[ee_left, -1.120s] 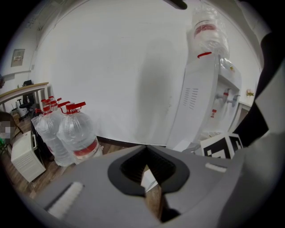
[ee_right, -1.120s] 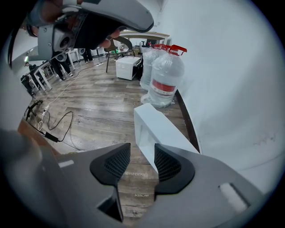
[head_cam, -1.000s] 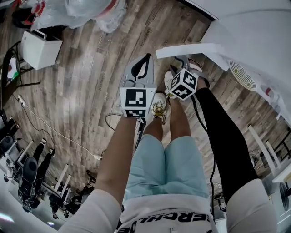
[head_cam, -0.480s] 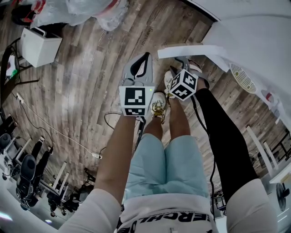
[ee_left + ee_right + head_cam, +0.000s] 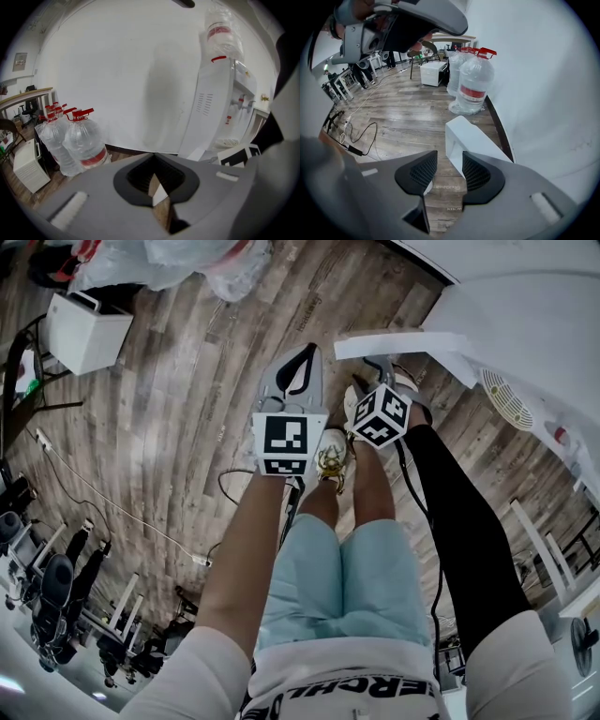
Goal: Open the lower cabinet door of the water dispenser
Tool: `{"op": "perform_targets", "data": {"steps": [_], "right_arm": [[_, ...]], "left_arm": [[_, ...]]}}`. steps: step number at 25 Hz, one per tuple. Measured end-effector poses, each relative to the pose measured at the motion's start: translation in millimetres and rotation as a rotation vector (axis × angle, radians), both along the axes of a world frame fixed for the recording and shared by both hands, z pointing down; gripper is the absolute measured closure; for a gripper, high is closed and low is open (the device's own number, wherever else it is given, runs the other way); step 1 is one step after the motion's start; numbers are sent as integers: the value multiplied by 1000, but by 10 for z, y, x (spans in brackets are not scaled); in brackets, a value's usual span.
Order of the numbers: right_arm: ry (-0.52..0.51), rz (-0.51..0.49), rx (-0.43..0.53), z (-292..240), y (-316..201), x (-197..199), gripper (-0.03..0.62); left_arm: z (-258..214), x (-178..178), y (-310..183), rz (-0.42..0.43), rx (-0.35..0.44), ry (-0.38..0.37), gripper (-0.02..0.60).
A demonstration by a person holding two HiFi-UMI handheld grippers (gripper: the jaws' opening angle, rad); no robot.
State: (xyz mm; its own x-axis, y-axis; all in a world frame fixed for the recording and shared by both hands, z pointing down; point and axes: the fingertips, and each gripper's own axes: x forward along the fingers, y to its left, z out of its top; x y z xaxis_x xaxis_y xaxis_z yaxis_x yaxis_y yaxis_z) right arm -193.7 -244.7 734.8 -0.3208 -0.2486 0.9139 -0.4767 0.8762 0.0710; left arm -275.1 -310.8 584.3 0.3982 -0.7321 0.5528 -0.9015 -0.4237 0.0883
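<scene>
While the person's legs [image 5: 347, 568] fill the foreground, the left claw [image 5: 153, 164] hangs with jaws pressed together, empty, over the wooden floor [image 5: 169, 409]. Beside it, the right claw [image 5: 449, 158] has its jaws apart, with the lower cabinet door [image 5: 461, 136] standing open just ahead. Beyond rises the water dispenser [image 5: 220, 103].

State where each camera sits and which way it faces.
Head view: on the head, facing down at the wooden floor; legs, left gripper, right gripper show.
Left gripper view: behind its shut jaws, facing the water dispenser.
Right gripper view: behind its open jaws, facing the cabinet door.
Shared: both gripper views show the water bottles.
</scene>
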Motion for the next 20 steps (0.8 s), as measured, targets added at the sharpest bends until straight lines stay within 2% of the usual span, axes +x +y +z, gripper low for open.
{"op": "perform_targets", "data": {"steps": [6, 11, 20], "right_arm": [[-1, 29, 45, -151, 34, 43, 427], [-14, 104, 76, -387, 63, 112, 427], [-61, 246, 154, -893, 182, 315, 427]], "left_arm": [[-104, 94, 94, 49, 37, -27, 525], [-270, 115, 182, 75, 63, -57, 525], [-744, 235, 437, 130, 111, -44, 525]]}}
